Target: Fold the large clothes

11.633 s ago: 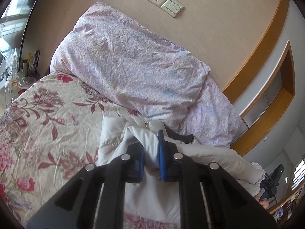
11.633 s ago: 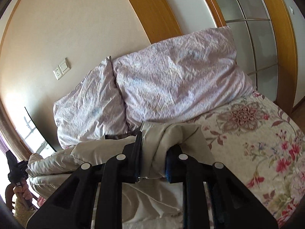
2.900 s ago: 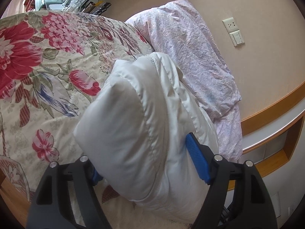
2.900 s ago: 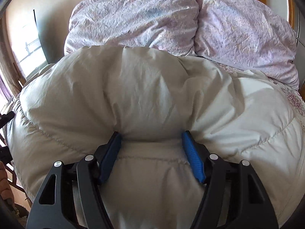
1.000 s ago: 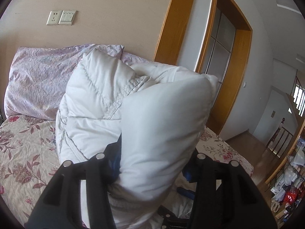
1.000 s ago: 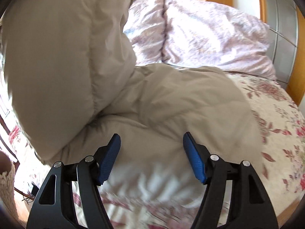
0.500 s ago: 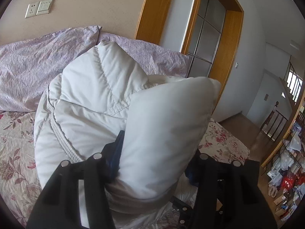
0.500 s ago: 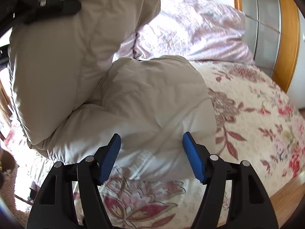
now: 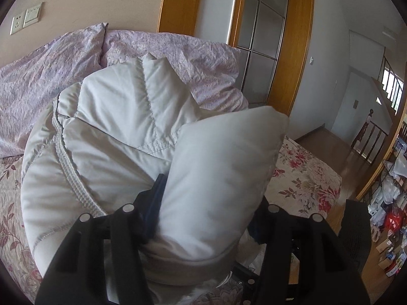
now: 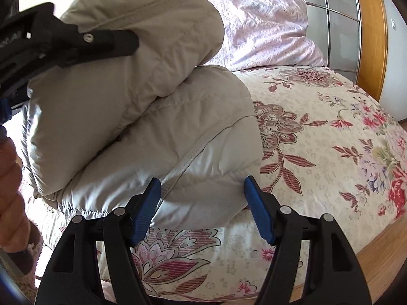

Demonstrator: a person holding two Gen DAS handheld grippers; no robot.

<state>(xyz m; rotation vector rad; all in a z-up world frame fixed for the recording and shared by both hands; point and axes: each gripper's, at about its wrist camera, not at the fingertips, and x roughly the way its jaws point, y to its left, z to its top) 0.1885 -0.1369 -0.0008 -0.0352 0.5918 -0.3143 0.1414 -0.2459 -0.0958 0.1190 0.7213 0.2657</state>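
Jacket (image 10: 142, 117) — pale, puffy, quilted — lies doubled over itself.

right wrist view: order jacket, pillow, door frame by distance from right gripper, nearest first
From the right gripper:
1. Jacket, just ahead of the open jaws, on the bedspread.
2. Pillow, at the head of the bed, behind the jacket.
3. Door frame, beyond the bed, upper right.

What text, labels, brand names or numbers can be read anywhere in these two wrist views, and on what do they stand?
None can be read.
White puffer jacket: no visible label or logo.
Wall socket and switch plate: no readable marking.
Boxes and packets on the floor: print, if any, too small and blurred to read.
Floral bedspread and pillows: pattern only.
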